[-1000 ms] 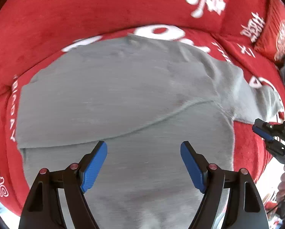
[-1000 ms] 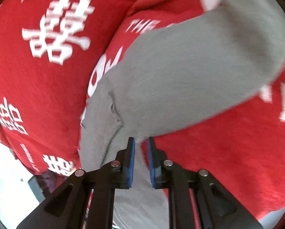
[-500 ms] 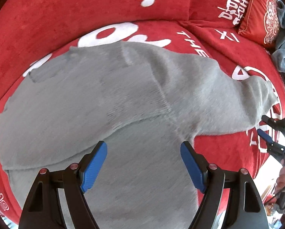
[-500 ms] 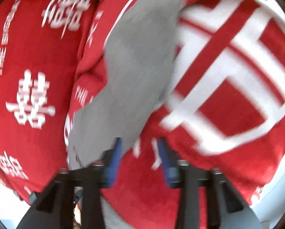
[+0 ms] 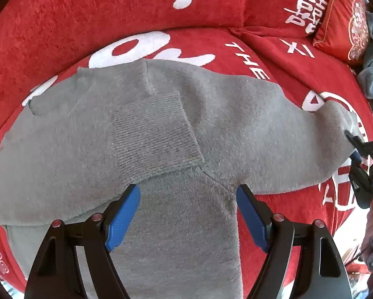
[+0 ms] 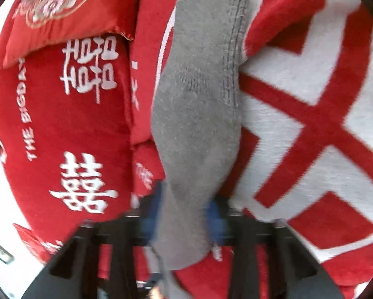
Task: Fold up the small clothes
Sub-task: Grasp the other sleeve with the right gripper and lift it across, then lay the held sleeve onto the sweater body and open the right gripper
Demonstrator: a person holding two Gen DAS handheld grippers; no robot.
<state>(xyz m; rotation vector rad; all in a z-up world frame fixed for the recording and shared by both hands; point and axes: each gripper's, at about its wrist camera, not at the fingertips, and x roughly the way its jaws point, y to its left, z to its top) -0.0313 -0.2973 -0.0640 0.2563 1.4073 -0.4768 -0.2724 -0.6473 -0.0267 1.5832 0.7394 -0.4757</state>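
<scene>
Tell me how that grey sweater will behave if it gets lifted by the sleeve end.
The grey sweater is probably floppy: its sleeve already bends and drapes where the right gripper pinches it. It likely drags rather than slides, as its fuzzy knit lies on the plush red sofa cover. It looks light, though thick.

Bright even daylight, fisheye bending at edges, right wrist view motion-blurred

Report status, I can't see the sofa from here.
Left gripper open above grey fleece sweater. Right gripper shut on its sleeve end. Nothing in the way.
</scene>
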